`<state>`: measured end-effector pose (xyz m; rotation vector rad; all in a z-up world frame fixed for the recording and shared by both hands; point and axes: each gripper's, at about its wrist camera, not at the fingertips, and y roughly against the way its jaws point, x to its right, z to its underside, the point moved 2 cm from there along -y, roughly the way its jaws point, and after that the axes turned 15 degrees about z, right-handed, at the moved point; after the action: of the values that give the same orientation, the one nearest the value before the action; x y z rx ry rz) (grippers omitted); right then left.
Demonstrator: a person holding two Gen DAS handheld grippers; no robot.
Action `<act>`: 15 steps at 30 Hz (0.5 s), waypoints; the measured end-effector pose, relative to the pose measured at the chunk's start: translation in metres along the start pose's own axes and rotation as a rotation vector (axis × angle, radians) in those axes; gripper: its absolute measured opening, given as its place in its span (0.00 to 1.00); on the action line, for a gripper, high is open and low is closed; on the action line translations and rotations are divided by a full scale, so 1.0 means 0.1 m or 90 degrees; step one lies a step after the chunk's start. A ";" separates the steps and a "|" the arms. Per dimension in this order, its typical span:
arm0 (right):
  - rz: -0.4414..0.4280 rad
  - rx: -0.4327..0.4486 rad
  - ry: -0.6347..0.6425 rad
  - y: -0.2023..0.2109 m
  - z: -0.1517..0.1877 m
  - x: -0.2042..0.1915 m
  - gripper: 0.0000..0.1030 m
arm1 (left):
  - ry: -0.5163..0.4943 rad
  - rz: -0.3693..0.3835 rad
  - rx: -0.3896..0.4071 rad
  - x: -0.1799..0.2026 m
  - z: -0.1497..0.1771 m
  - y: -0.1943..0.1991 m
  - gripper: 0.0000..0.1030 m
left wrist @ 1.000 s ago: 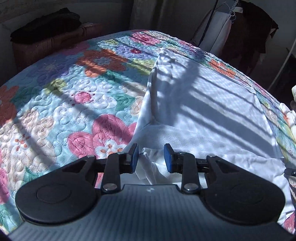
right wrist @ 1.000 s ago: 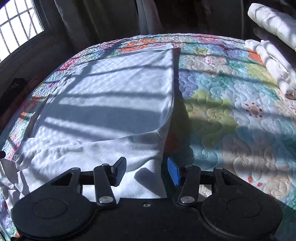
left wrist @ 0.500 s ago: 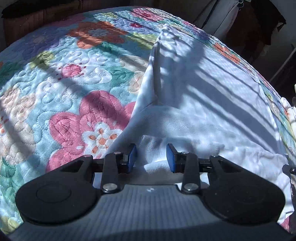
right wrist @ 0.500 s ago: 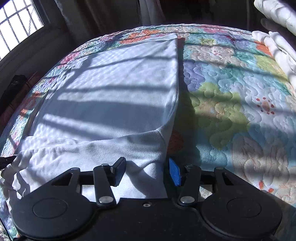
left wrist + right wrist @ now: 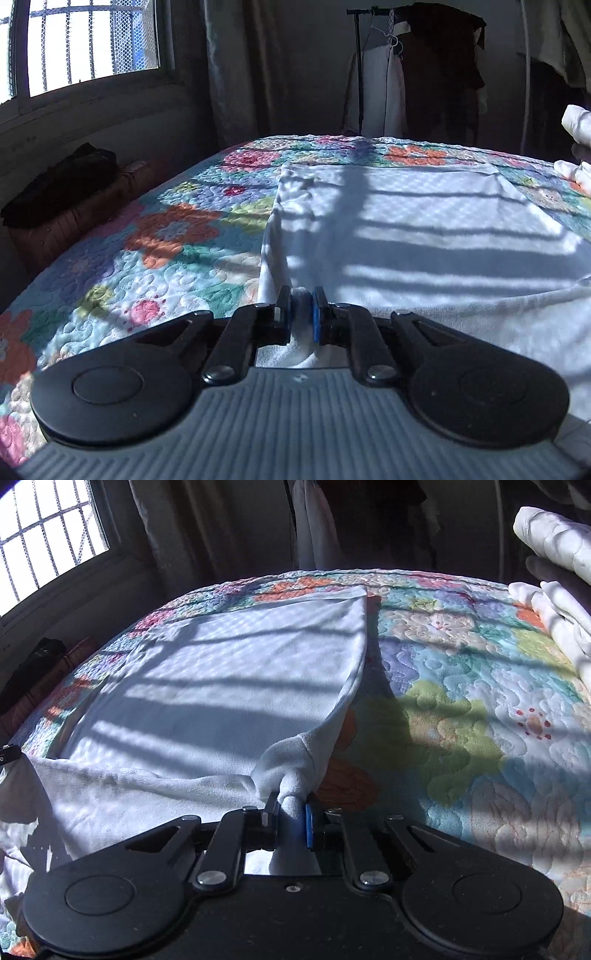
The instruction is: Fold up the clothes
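Both tongs are closing on cloth right now: the left tongs (image 5: 300,308) pinch a small fold of the white garment (image 5: 424,236) between their blue pads, and the right tongs (image 5: 287,814) squeeze a bunched corner of that same garment (image 5: 229,672), the fabric drawn up into a little peak just ahead of the fingers. That garment lies spread across the flowered quilt (image 5: 155,236) on the bed, mostly flat, striped with bars of shadow from the barred window (image 5: 85,44). From the left wrist view its far edge runs straight across the quilt; from the right wrist view its right-hand edge curls up off the quilt (image 5: 461,686) and slopes down into the grip. At the far left edge of the right wrist view a dark piece pokes in beside the cloth, possibly the other tool, though it is too cropped to be sure. Folded white bedding (image 5: 554,602) sits at the quilt's right side, well apart from the garment. Beyond the bed a clothes rack (image 5: 417,70) stands against the dim wall, with curtains (image 5: 240,66) beside the window.
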<state>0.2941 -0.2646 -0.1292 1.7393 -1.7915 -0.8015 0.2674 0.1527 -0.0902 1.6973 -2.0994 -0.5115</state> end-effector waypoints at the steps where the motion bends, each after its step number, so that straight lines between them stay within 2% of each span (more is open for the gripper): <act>1: 0.002 0.002 -0.016 0.01 0.00 0.04 0.13 | 0.005 0.005 -0.017 -0.02 0.00 -0.05 0.11; 4: 0.013 -0.015 -0.032 -0.08 0.05 0.11 0.13 | 0.045 0.004 -0.085 -0.12 0.16 -0.29 0.12; 6: 0.019 -0.029 -0.030 -0.14 0.08 0.11 0.13 | 0.046 -0.024 -0.109 -0.16 0.31 -0.40 0.12; 9: 0.034 -0.037 -0.017 -0.09 0.05 0.08 0.16 | 0.046 -0.040 -0.109 -0.17 0.29 -0.36 0.15; 10: 0.054 -0.036 -0.015 -0.03 0.03 0.09 0.21 | 0.050 -0.046 -0.103 -0.18 0.27 -0.33 0.16; 11: 0.075 -0.035 -0.013 0.03 0.00 0.09 0.30 | 0.055 -0.048 -0.098 -0.19 0.24 -0.29 0.17; 12: 0.081 -0.027 -0.010 0.12 -0.01 0.09 0.31 | 0.062 -0.048 -0.092 -0.20 0.22 -0.25 0.22; 13: 0.085 -0.017 -0.007 0.21 -0.03 0.09 0.32 | 0.078 -0.046 -0.104 -0.24 0.22 -0.24 0.35; 14: 0.070 -0.009 0.004 0.30 -0.03 0.05 0.32 | 0.099 -0.044 -0.126 -0.27 0.23 -0.24 0.43; 15: 0.048 -0.004 0.023 0.39 -0.02 -0.01 0.32 | 0.120 -0.042 -0.149 -0.31 0.25 -0.25 0.59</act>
<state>0.2681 -0.2636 -0.1001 1.6612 -1.8180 -0.7386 0.2812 0.1794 -0.1260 1.6168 -1.7831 -0.5686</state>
